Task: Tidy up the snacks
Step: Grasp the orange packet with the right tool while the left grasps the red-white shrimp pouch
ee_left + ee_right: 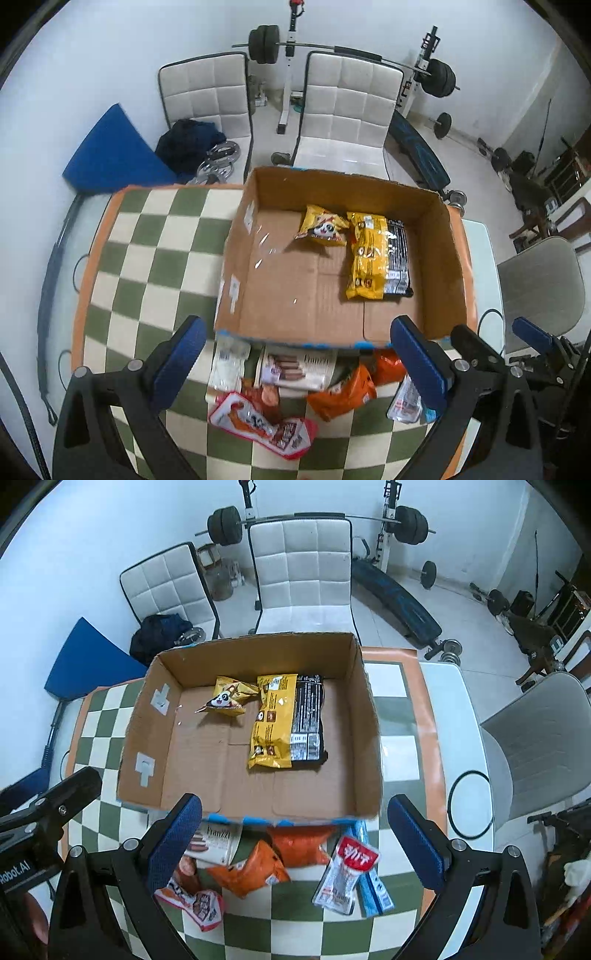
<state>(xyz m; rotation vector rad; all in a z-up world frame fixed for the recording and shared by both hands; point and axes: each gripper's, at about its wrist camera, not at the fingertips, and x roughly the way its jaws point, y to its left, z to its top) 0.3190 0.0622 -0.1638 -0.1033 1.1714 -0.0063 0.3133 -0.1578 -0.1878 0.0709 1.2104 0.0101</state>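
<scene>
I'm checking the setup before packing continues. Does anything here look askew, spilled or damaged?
Nothing looks spilled or torn. The small yellow panda packet lies crooked in the cardboard box, one corner lifted, beside the flat yellow-and-black pack. The remaining snacks, such as the orange bags, lie jumbled outside the box's near wall.

An open cardboard box [147, 716] holds two yellow packets [273, 720] lying flat; orange packets [255, 871] lie heaped against its near wall.

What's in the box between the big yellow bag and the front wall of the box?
Nothing. In the right wrist view, only bare cardboard floor runs from the big yellow bag to the cardboard box's front wall. The left wrist view shows the same.
</scene>
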